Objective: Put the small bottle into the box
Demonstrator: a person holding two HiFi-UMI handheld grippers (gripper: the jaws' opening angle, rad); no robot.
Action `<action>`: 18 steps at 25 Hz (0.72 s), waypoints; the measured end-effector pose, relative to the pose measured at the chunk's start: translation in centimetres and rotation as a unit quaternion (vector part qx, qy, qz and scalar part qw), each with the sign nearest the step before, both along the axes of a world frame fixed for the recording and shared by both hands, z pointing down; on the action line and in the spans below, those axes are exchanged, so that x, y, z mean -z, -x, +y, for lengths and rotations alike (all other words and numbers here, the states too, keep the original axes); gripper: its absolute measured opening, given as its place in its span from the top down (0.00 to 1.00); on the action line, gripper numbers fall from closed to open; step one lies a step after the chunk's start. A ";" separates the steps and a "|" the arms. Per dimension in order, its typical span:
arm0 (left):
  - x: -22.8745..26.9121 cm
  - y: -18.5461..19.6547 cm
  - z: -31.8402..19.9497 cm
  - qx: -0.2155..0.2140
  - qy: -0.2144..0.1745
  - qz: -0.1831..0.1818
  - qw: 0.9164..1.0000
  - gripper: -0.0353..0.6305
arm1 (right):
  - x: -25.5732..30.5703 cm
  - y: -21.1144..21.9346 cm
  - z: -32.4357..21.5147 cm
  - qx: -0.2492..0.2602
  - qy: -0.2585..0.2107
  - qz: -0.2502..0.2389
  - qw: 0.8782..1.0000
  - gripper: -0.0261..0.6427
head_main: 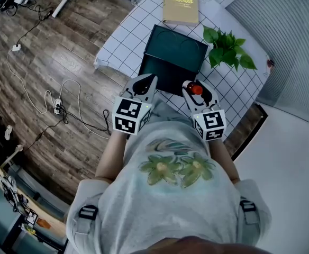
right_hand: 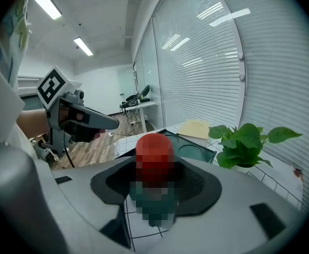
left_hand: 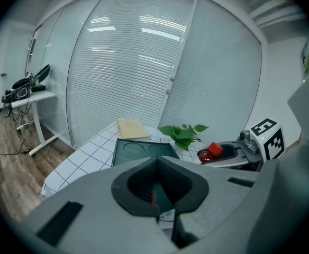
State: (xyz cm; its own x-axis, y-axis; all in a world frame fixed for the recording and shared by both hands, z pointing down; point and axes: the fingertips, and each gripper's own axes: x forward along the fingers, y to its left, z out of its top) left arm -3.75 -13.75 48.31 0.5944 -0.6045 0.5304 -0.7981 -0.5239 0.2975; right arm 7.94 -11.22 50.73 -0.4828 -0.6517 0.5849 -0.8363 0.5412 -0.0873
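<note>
A table covered with a white grid-pattern cloth stands on a wood floor at the upper centre of the head view, carrying an open dark green box, a beige book above the box, and a green plant to its right. The right gripper is clamped on the small bottle, red cap up, at the lower right edge of the box. The left gripper sits at the lower left edge of the box with its jaws together and nothing between them.
</note>
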 end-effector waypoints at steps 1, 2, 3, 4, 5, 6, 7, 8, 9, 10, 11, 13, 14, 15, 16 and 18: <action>0.0 0.0 0.0 0.001 0.000 0.000 1.000 0.94 | -0.1 0.0 0.0 0.001 0.000 0.001 1.000 0.64; 0.0 0.1 -0.1 0.002 0.000 0.000 1.000 0.94 | -0.2 0.0 -0.1 0.001 0.001 0.001 1.000 0.64; -0.1 0.1 -0.1 0.002 0.000 0.000 1.000 0.94 | -0.3 0.0 -0.1 0.002 0.001 0.001 1.000 0.64; -0.1 0.1 0.0 0.003 0.000 0.000 1.000 0.94 | -0.3 0.0 -0.1 0.003 0.002 0.001 1.000 0.64; -0.1 0.1 0.0 0.003 0.001 0.000 1.000 0.94 | -0.4 0.1 -0.1 0.004 0.002 0.001 1.000 0.64; -0.1 0.1 0.0 0.003 0.001 -0.001 1.000 0.94 | -0.5 0.1 -0.1 0.005 0.002 0.001 1.000 0.64; -0.2 0.1 0.1 0.004 0.001 -0.001 1.000 0.94 | -0.6 0.1 -0.1 0.007 0.002 0.001 1.000 0.64; -0.2 0.0 0.1 0.004 0.001 -0.001 1.000 0.94 | -0.6 0.1 -0.1 0.007 0.002 0.001 1.000 0.64; -0.3 0.0 0.1 0.004 0.002 -0.001 1.000 0.94 | -0.7 0.0 -0.1 0.008 0.002 0.002 1.000 0.64; -0.3 0.0 0.2 0.004 0.003 -0.001 1.000 0.94 | -0.8 0.0 -0.1 0.008 0.003 0.002 1.000 0.64; -0.4 0.0 0.2 0.005 0.004 -0.002 1.000 0.94 | -0.9 0.0 -0.2 0.008 0.003 0.002 1.000 0.64; -0.4 0.0 0.2 0.005 0.005 -0.003 1.000 0.94 | -1.0 0.0 -0.2 0.008 0.003 0.003 1.000 0.64; -0.4 0.1 0.2 0.005 0.005 -0.003 1.000 0.94 | -1.0 0.0 -0.1 0.008 0.004 0.004 1.000 0.64; -0.4 0.1 0.2 0.005 0.006 -0.004 1.000 0.94 | -1.1 -0.1 -0.1 0.008 0.004 0.005 1.000 0.64; -0.4 0.0 0.3 0.006 0.006 -0.004 1.000 0.94 | -1.2 -0.1 -0.1 0.009 0.005 0.006 1.000 0.64; -0.4 0.0 0.4 0.006 0.006 -0.005 1.000 0.94 | -1.5 -0.1 0.0 0.012 0.005 0.007 1.000 0.64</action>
State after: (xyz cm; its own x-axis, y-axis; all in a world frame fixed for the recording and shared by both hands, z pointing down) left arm -3.74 -13.40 48.72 0.5817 -0.6049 0.5439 -0.8073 -0.5113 0.2947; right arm 8.05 -11.20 52.19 -0.4891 -0.6340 0.5990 -0.8249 0.5594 -0.0814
